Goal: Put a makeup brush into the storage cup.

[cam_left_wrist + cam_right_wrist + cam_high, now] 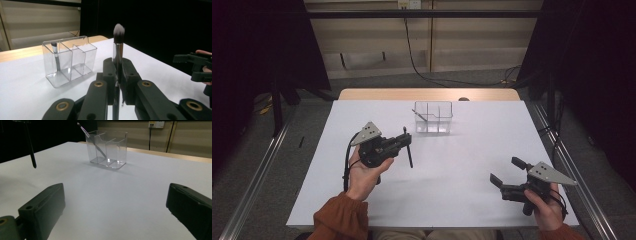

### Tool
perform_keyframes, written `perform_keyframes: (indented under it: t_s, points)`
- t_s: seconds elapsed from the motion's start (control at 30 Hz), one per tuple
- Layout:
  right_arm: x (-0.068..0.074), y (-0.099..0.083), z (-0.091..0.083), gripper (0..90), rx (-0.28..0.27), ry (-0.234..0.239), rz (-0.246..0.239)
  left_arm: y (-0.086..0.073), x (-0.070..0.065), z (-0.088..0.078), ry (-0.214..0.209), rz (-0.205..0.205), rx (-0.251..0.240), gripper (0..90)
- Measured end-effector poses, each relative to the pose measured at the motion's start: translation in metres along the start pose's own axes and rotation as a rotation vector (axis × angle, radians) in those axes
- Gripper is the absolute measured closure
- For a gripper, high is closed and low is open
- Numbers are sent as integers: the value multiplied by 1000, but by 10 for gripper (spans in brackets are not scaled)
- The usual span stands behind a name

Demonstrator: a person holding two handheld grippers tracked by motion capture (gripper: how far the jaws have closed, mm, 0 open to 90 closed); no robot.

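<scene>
The white desk (452, 170) takes up most of the high view. Toward its far edge stands a clear organizer (433, 117) with three compartments. One slim brush (56, 56) already leans inside an end compartment, the one at the left in the left gripper view.

Nearer the person, the left tongs (406, 141) are clenched on a makeup brush (118, 47). They pinch its shiny handle partway along. In the left gripper view the pale, fluffy bristle tip stands up above the jaws, and in the high view the dark handle end hangs down toward the desk without clearly touching it. The brush is held in the air, near the organizer but short of it.

The right tongs (507, 176) sit low over the near right part of the desk. Their jaws stand wide apart with nothing between them.

Judging from this, the step in hand is carrying the gripped brush to the organizer. The next move calls for lifting the brush so that its lower end passes over the clear rim. It then needs lining up with one of the free compartments and lowering in, handle first. Only then should the left tongs release, or the brush may tip out or knock the light organizer.
</scene>
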State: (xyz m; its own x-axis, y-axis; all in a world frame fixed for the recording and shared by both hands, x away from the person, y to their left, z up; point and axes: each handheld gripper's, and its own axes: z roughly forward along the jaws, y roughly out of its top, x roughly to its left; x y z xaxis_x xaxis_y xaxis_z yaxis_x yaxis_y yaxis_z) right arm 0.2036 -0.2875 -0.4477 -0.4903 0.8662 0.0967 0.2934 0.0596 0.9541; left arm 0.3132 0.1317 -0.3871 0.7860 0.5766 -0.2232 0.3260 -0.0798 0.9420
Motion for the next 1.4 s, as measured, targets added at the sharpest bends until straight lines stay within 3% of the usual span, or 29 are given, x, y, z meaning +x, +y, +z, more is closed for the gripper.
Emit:
perform_keyframes:
  t_s: [0.4,0.67,0.87,1.4]
  points:
    - [-2,-2,-3,0,-33,-17,-15,15,7,11,10,-6,-27,838]
    - [-1,-2,-2,0,-29,-3,-8,28,10,22,25,-4,-52,838]
    - [0,-2,-2,0,-28,3,-9,39,11,36,38,21,-58,838]
    - [0,-2,-2,0,-27,12,-11,65,32,62,92,22,-90,838]
